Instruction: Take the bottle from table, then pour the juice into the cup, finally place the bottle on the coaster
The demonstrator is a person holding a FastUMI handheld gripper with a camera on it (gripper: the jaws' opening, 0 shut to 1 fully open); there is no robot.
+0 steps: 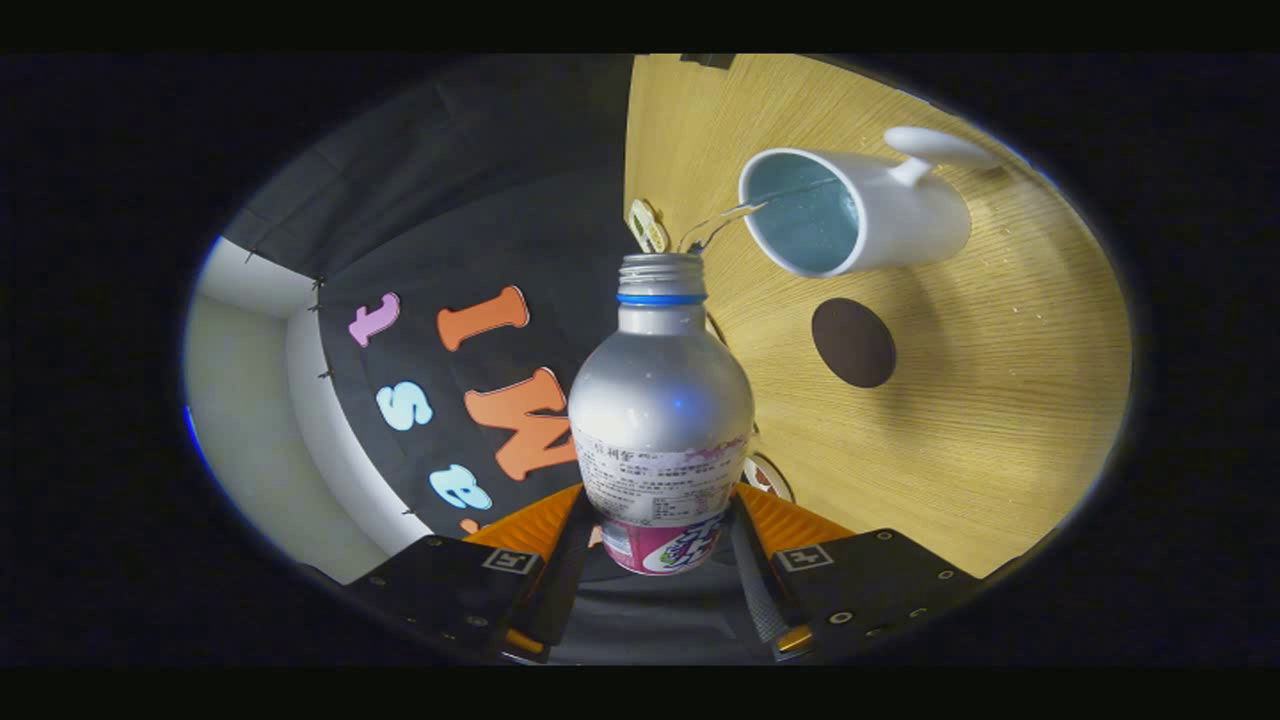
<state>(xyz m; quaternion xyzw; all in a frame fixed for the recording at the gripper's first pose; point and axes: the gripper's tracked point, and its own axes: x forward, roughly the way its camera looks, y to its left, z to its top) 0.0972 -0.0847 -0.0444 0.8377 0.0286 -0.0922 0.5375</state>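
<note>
Bottle (660, 400) base hidden between fingers; label too small to make out. Small pale object (648, 225) beyond bottle mouth, unclear what. Gripper (662, 520) clamped on lower body of bottle, both fingers pressing its sides. Bottle uncapped, tipped toward cup (855, 212), thin stream running from mouth into cup. Cup on wooden table (1000, 400). Dark round coaster (853, 343) just beside cup, bare.

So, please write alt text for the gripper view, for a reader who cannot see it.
The gripper is shut on a silver bottle, tilted so a thin stream runs from its open mouth into a white cup on the wooden table, near a dark round coaster.
</note>
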